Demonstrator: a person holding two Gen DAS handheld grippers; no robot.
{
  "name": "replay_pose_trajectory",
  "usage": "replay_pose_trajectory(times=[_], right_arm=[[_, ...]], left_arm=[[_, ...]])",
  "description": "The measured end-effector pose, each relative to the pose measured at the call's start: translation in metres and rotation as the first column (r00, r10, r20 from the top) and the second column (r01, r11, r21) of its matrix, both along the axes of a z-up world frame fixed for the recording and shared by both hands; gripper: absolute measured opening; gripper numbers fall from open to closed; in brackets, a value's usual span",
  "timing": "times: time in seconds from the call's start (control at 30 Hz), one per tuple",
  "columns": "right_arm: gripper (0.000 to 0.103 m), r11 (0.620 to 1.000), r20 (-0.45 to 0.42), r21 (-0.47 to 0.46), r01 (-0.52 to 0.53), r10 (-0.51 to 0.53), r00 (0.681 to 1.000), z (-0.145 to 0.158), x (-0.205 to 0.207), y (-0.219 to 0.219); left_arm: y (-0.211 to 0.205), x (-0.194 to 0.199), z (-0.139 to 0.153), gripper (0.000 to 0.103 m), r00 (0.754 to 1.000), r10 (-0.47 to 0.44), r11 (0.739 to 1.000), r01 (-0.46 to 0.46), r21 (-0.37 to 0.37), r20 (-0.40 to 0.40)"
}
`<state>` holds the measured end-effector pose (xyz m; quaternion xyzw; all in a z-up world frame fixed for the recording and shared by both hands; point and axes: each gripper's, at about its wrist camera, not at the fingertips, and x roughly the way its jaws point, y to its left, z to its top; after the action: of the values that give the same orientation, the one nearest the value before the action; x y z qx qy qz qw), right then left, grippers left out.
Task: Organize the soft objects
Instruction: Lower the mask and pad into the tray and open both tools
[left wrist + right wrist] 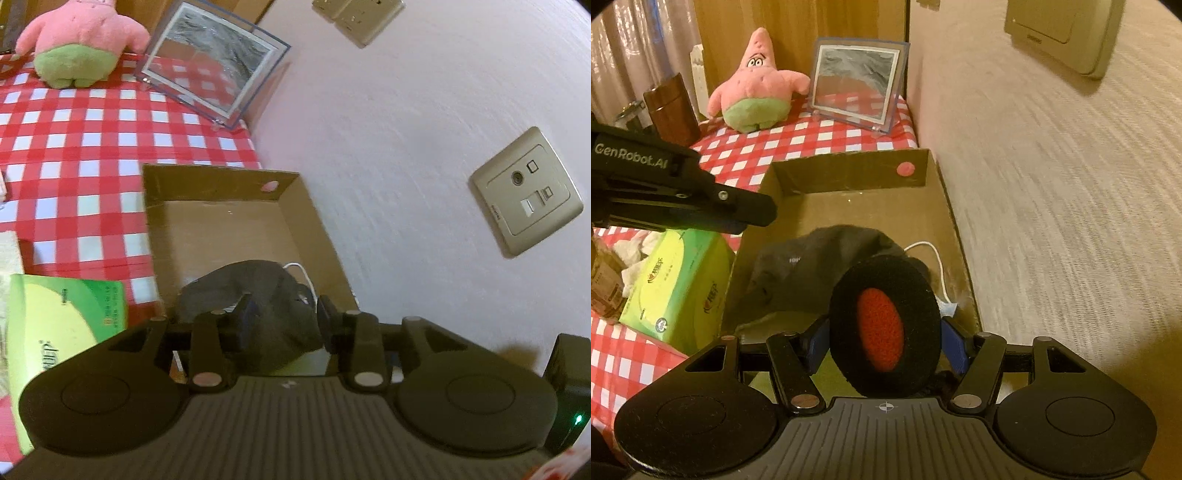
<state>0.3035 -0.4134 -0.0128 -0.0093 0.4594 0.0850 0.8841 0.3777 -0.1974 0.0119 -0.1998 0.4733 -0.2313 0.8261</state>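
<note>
Trouble starts at the left claw (282,314): its jaws stand parted around the dark cloth (258,291), which lies in the cardboard box (221,181), and a snagged fold could drag it back out. The right claw (884,325) grips a black-and-red pad (882,328) over the box; dropped crooked, it may roll onto the checkered desk (746,155) beside the tissue box (676,284).

— Was there room in the cardboard box (934,206)?
— Its far half lay bare; a dark cloth (812,266) filled the near half.
— And sideways?
— The wall (1052,221) touched one side, a green tissue box (676,291) the other.
</note>
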Motion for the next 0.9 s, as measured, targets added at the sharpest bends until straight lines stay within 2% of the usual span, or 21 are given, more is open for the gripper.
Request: replay_pose_trajectory(times=[0.6,0.63,0.73,0.9], right_arm=[[0.063,1.000,0.005,0.028,0.000,0.000,1.000,0.000,0.002,0.004],[0.064,0.999,0.009,0.035,-0.001,0.001,1.000,0.000,0.003,0.005],[0.078,0.997,0.024,0.071,0.007,-0.009,1.000,0.000,0.004,0.004],[0.080,0.997,0.021,0.076,0.014,-0.016,1.000,0.001,0.002,0.004]], left_arm=[[0.046,-0.013,0.015,0.033,0.997,0.028,0.999,-0.030,0.027,0.069],[0.047,-0.014,0.015,0.033,0.997,0.028,0.999,-0.030,0.029,0.073],[0.049,-0.016,0.016,0.034,0.996,0.025,0.999,-0.028,0.036,0.081],[0.050,-0.026,0.019,0.038,0.994,0.005,0.998,-0.012,0.059,0.108]])
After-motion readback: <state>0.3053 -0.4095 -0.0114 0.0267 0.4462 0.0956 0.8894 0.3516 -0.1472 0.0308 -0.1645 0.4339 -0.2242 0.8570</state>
